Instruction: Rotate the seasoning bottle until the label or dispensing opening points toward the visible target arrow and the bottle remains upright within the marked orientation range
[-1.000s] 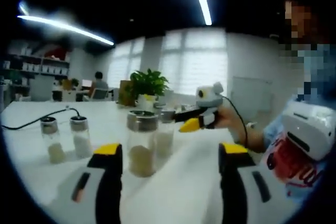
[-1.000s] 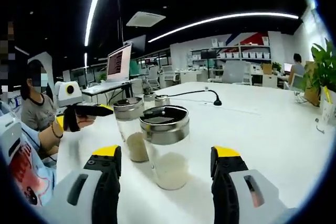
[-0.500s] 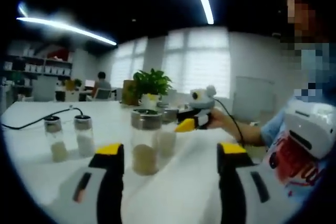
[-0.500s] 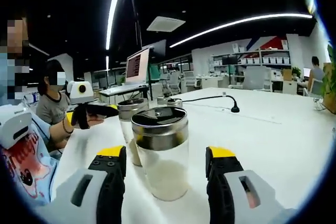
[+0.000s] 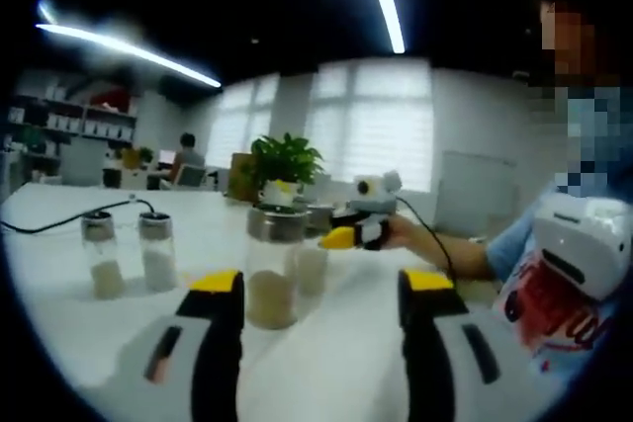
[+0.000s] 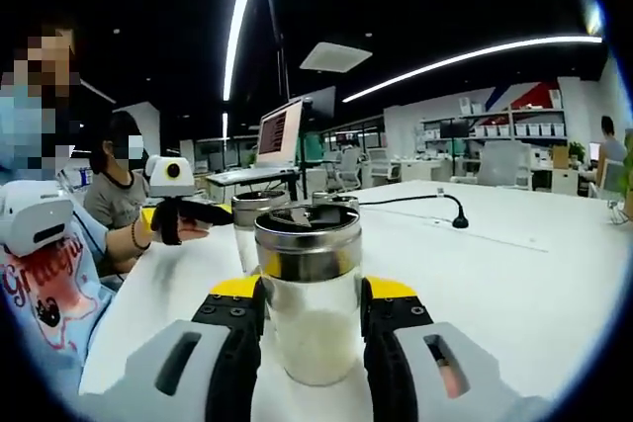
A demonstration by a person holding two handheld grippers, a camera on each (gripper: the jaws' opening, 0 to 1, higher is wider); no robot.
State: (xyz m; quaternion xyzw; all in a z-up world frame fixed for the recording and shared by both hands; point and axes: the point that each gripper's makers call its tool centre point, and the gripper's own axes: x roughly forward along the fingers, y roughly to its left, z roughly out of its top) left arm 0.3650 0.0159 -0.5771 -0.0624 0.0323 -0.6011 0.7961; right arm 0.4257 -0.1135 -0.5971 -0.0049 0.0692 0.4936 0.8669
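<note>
A clear seasoning bottle (image 6: 309, 308) with a steel cap and white grains stands upright on the white table (image 6: 514, 274). My right gripper (image 6: 312, 294) is shut on it, one jaw pressed against each side of the glass. In the left gripper view the same white-grain bottle (image 5: 313, 262) stands behind a tan-grain bottle (image 5: 271, 269), with the right gripper (image 5: 334, 237) coming in from the right. My left gripper (image 5: 322, 284) is open, short of the tan bottle, with nothing between its jaws. It also shows as the left gripper (image 6: 210, 210) in a hand beside a second bottle (image 6: 253, 229).
Two small bottles (image 5: 127, 256) stand at the left of the table. A potted plant (image 5: 282, 160) is behind the bottles. A black cable (image 6: 425, 203) crosses the table. A monitor (image 6: 280, 130) and a seated person (image 6: 114, 195) are farther back.
My right gripper's jaws have gone from wide apart to shut on the white-grain bottle, and its view has come closer. My left gripper stays open and has shifted only slightly.
</note>
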